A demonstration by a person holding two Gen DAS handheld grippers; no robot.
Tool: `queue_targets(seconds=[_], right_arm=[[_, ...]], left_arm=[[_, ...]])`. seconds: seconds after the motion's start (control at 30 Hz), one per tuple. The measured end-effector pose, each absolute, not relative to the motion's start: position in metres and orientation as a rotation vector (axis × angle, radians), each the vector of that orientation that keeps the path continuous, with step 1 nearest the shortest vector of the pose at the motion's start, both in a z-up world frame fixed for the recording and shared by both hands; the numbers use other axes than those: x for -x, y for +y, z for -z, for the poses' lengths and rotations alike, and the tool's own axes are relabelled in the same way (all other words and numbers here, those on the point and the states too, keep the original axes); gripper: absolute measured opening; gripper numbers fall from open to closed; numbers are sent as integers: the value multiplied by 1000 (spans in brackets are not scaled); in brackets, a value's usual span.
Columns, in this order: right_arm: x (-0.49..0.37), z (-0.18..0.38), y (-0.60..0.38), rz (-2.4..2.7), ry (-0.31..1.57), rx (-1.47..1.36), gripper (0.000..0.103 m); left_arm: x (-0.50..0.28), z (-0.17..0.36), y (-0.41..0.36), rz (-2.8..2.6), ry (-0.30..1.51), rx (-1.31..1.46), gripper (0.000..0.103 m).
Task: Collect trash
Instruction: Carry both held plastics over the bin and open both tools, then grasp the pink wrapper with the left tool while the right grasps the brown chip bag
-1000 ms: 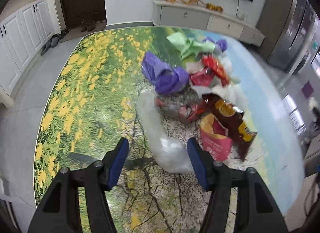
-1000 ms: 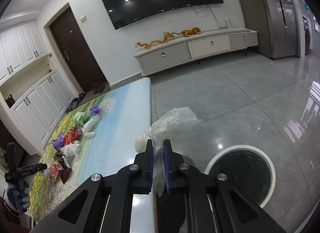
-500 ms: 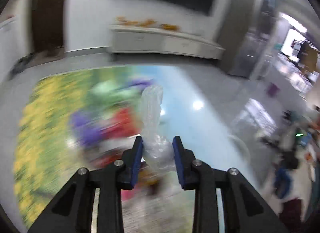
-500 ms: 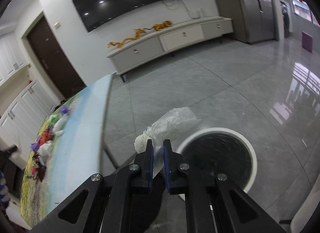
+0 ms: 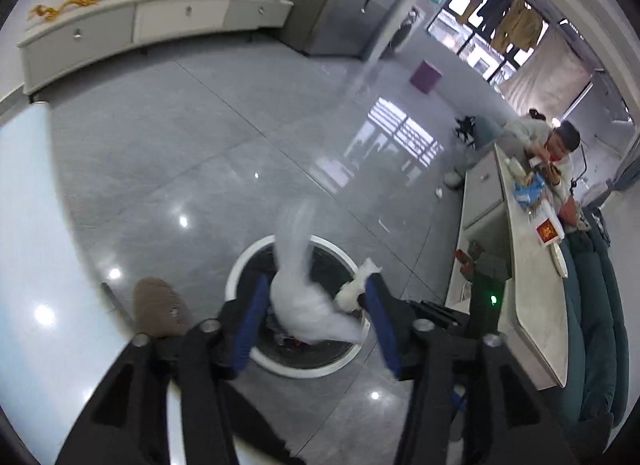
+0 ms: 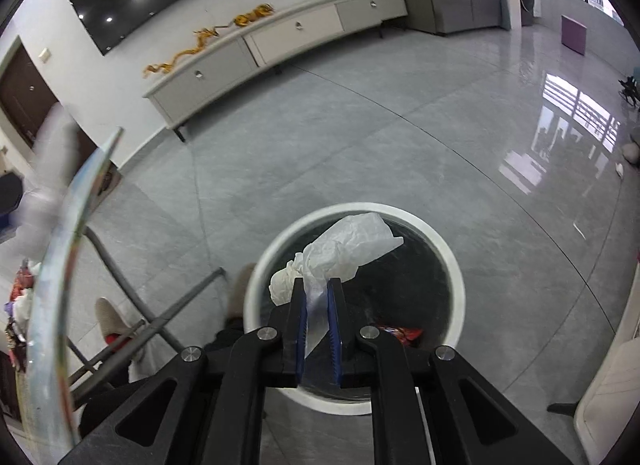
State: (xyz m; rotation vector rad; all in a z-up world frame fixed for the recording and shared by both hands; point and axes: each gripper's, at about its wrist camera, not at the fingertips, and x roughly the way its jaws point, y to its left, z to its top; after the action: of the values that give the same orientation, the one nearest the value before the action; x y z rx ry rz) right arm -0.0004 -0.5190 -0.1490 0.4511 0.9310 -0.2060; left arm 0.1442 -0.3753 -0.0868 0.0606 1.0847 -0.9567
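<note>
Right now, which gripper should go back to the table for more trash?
Left. The left gripper is open, its clear bag dropping into the bin. The right gripper is shut on white wrap.

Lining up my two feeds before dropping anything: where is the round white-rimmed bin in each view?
Left wrist: the bin sits low centre, on the floor beyond the open left tongs.
Right wrist: the bin sits low centre, under the right tongs.
Shared landmark: the long white cabinet along the far wall.
</note>
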Motion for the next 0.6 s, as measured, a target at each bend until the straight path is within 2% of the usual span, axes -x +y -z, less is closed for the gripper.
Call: queue_targets(seconds=[0.07,0.1,0.13,0.4,0.6], right_arm=[[2,153,-524,226,942,-440,37],[3,153,-526,238,946,-431,53],[5,152,-527,247,944,-424,56],[15,121,-510,237,909,-365,56],[13,65,-452,121,825,-265,56]], left_arm=[[-143,92,-390,968,1096,-71,55],[-141,93,-392,967,1098,-74,55],[-138,91,-391,965,1091,-75,55],[-114,52,-330,864,863,-90,55],[-95,27,-254,790,801,-145,55]])
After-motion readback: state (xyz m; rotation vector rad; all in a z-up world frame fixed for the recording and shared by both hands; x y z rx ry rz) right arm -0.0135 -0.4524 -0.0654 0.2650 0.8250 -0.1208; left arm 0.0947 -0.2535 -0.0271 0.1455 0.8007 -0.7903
